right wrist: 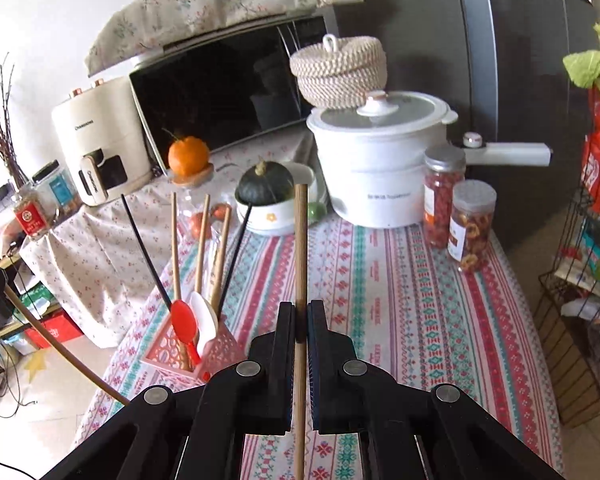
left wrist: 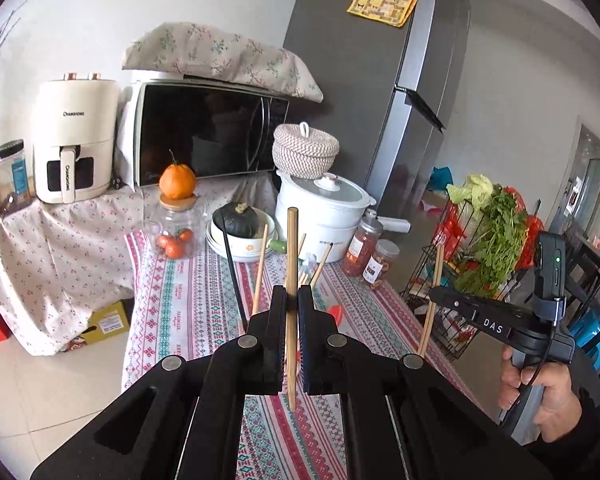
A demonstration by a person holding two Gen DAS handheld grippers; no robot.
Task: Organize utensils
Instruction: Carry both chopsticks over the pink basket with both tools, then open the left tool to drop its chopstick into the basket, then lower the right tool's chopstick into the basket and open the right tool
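My left gripper point(left wrist: 293, 300) is shut on a wooden chopstick point(left wrist: 291, 264) that stands upright between its jaws, above the patterned tablecloth. My right gripper point(right wrist: 301, 312) is shut on another wooden chopstick point(right wrist: 300, 248), also upright. A pink lattice utensil holder point(right wrist: 216, 354) stands on the table to the left of my right gripper. It holds several wooden and black chopsticks point(right wrist: 199, 256), a red spoon point(right wrist: 185, 324) and a white spoon point(right wrist: 205, 314). In the left wrist view my right gripper point(left wrist: 440, 300) shows at the right with its chopstick point(left wrist: 431, 304).
At the back of the table point(right wrist: 400, 300) stand a white pot point(right wrist: 376, 168), two snack jars point(right wrist: 470, 224), a bowl with a dark squash point(right wrist: 265, 188) and a glass jar topped by an orange point(left wrist: 177, 182). A wire rack point(right wrist: 580, 320) with vegetables stands at the right.
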